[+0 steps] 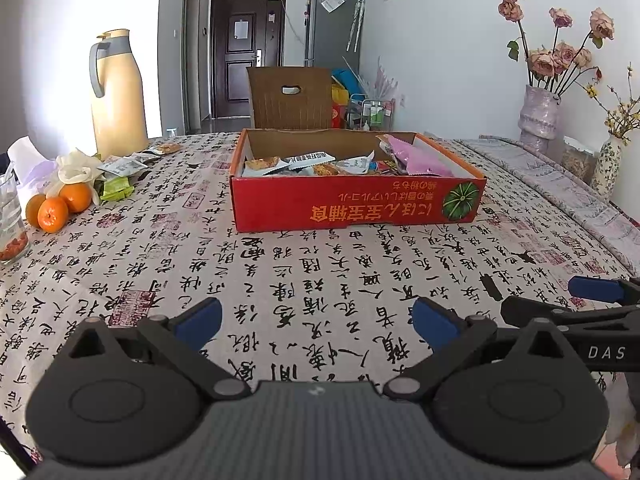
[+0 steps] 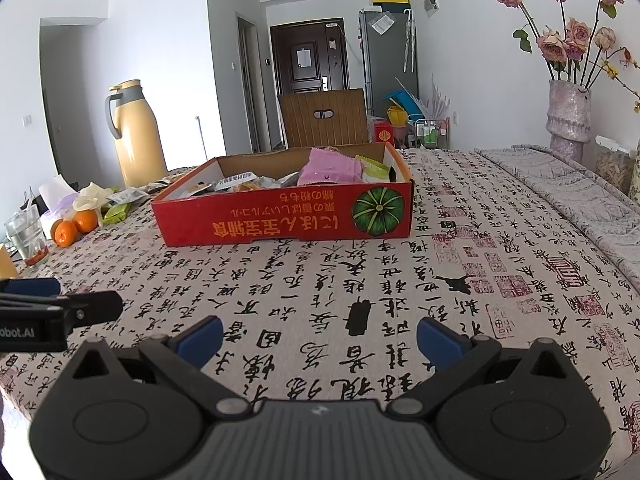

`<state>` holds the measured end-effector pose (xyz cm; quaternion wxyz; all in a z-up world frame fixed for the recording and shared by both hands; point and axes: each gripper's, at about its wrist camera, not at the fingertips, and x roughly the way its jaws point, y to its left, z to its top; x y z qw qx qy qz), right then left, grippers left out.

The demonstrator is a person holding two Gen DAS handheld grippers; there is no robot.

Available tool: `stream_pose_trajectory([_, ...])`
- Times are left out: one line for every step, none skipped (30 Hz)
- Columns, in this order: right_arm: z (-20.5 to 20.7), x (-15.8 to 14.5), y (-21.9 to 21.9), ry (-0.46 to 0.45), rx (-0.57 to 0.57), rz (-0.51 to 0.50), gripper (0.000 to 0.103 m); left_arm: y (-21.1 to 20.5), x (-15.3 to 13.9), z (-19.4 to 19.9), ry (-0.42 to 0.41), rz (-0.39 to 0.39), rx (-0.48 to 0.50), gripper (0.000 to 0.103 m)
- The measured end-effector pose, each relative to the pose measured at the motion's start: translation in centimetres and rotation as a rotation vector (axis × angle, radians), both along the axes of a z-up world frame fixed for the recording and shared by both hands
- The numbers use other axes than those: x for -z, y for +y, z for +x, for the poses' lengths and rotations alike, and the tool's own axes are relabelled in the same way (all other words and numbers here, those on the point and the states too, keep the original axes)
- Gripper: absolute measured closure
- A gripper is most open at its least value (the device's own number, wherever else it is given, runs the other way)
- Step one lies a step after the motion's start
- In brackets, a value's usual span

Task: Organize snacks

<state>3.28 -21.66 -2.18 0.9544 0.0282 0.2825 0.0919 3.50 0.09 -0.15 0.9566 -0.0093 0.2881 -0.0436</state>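
Both grippers – left gripper [image 1: 316, 322] and right gripper [image 2: 320, 338] – are held spread apart, empty, over the tablecloth [image 1: 280, 264]; snacks [image 1: 320, 164] are piled in the red box [image 1: 356, 204].

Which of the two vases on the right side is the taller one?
The lilac textured vase holding dried pink roses is the taller. The other, a small white vase with blue floral pattern, stands nearer the right edge and holds yellow-flowered twigs.
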Motion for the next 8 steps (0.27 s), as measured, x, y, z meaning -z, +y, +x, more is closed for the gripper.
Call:
stream_pose_trajectory([0.00, 0.06, 0.00, 0.001, 0.000, 0.000, 0.000, 0.01, 0.01, 0.00, 0.000, -0.002, 0.001, 0.000])
stream_pose_trajectory([0.02, 0.10, -0.02, 0.002, 0.000, -0.001, 0.000, 0.01, 0.02, 0.00, -0.001, -0.003, 0.002, 0.000])
stream_pose_trajectory([0.02, 0.10, -0.01, 0.002, 0.000, -0.001, 0.000, 0.02, 0.02, -0.01, -0.002, -0.003, 0.005, 0.000])
stream_pose_trajectory([0.06, 0.17, -0.04, 0.002, 0.000, -0.001, 0.000, 0.00, 0.01, -0.05, -0.006, -0.003, 0.012, 0.000])
stream_pose_trajectory([0.06, 0.18, -0.05, 0.003, 0.000, 0.000, 0.000, -0.06, -0.02, -0.11, -0.011, -0.001, 0.016, 0.000])
stream_pose_trajectory([0.07, 0.16, -0.04, 0.003, 0.000, 0.000, 0.000, -0.16, -0.06, -0.13, -0.014, 0.001, 0.017, 0.000])
stream_pose_trajectory([0.11, 0.22, -0.05, 0.004, -0.001, 0.001, 0.000, -0.25, -0.09, -0.12, -0.015, 0.003, 0.017, 0.000])
stream_pose_trajectory([0.15, 0.29, -0.09, 0.005, -0.002, 0.003, 0.000, -0.29, -0.09, -0.07, -0.015, 0.004, 0.017, 0.000])
